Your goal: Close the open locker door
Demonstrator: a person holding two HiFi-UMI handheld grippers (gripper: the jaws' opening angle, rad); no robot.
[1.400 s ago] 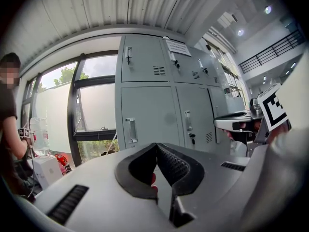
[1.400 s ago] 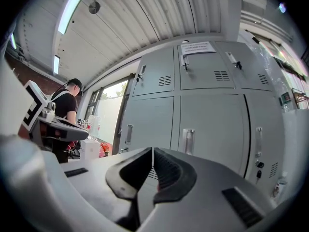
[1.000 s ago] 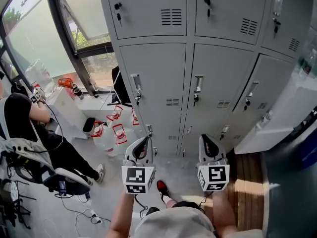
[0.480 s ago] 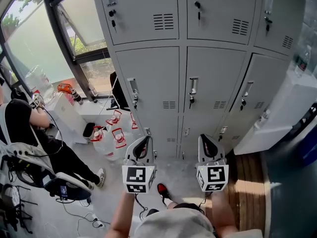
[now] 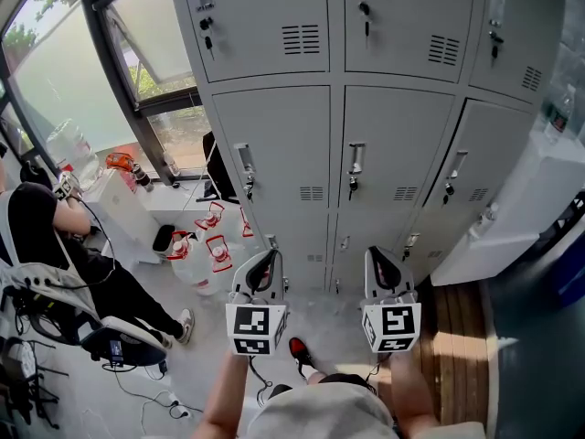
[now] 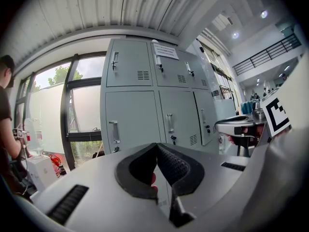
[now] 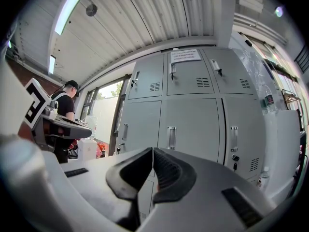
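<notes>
Closest in, at the bottom of the head view, the person's bare forearms hold out the two tools side by side. The left hand-held gripper (image 6: 156, 146) has its jaws closed tip to tip with nothing between them. The right hand-held gripper (image 7: 152, 151) is the same, pads pressed together and empty. Both point at the grey bank of lockers (image 5: 366, 154) ahead and touch none of it.

Under the grippers lies a pale floor (image 5: 210, 337), with a red shoe (image 5: 298, 346) between the arms and a strip of wooden boards (image 5: 457, 327) to the right. Left of that, a seated person in a black top (image 5: 37, 218) faces away, near clear water jugs with red handles (image 5: 215, 245) at the lockers' foot.

Beyond stand the lockers in three columns. Each locker door (image 5: 283, 163) in view seems to lie flush with the front, handles upright; I cannot tell which one stands open. A white cabinet (image 5: 521, 218) adjoins them on the right and a tall window (image 5: 91, 62) on the left.
</notes>
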